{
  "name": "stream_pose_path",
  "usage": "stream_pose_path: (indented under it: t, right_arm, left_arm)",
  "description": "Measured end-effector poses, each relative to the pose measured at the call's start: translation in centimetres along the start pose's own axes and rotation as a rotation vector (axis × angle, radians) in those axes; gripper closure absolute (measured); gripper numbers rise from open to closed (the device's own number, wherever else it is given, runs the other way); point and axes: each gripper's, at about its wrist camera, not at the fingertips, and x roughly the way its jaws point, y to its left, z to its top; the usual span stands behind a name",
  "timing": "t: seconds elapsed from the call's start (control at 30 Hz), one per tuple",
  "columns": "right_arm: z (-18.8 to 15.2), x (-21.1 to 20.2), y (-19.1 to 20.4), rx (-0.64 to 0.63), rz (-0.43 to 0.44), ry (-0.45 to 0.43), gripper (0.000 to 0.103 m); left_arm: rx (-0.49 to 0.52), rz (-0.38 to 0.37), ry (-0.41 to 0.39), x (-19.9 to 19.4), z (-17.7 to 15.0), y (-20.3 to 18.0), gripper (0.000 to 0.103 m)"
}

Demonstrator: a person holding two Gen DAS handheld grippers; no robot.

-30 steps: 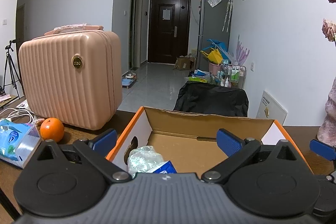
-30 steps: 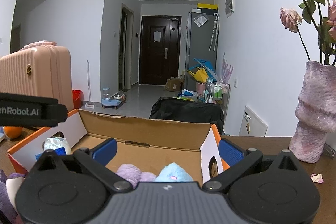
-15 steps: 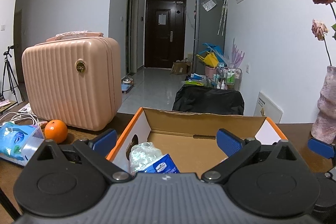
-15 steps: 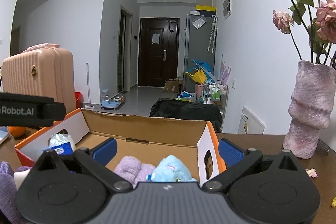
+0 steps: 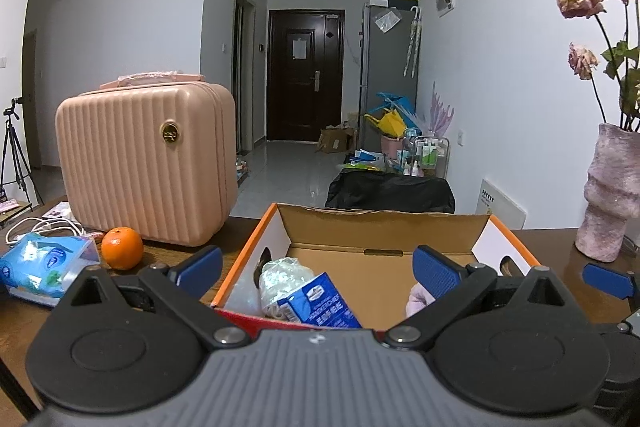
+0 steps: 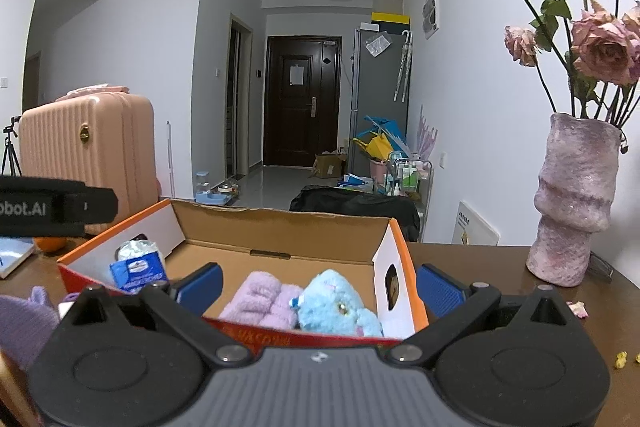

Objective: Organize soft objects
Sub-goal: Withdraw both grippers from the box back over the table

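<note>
An open orange-edged cardboard box [image 5: 384,223] [image 6: 280,227] sits on the wooden table. At its left end lie a blue tissue pack [image 5: 316,303] [image 6: 138,273] and a clear plastic bundle [image 5: 284,273]. At its right end lie a lilac fluffy cloth [image 6: 260,301] and a light blue plush toy [image 6: 336,307]. A purple plush [image 6: 24,323] lies outside the box at the left. My left gripper [image 5: 316,263] is open and empty, near the box's front. My right gripper [image 6: 318,285] is open and empty, in front of the box's right end.
A pink ribbed case [image 5: 148,163] stands left of the box with an orange [image 5: 122,248] and a blue wipes pack [image 5: 44,263] before it. A pink vase [image 6: 572,203] of dried roses stands right. The left gripper's strap [image 6: 52,205] shows at left.
Both grippers have drawn back and risen, so more of the box's inside and front edge shows. Both stayed open and empty.
</note>
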Motion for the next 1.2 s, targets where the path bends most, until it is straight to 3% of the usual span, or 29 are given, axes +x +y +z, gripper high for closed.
stream_pose_path:
  t: [1.2]
  right_arm:
    - [-4.7, -10.9, 4.3, -0.043, 0.016, 0.045, 0.0]
  left_arm:
    - [0.075, -0.022, -0.025, -10.9, -4.7, 4.6, 0.0]
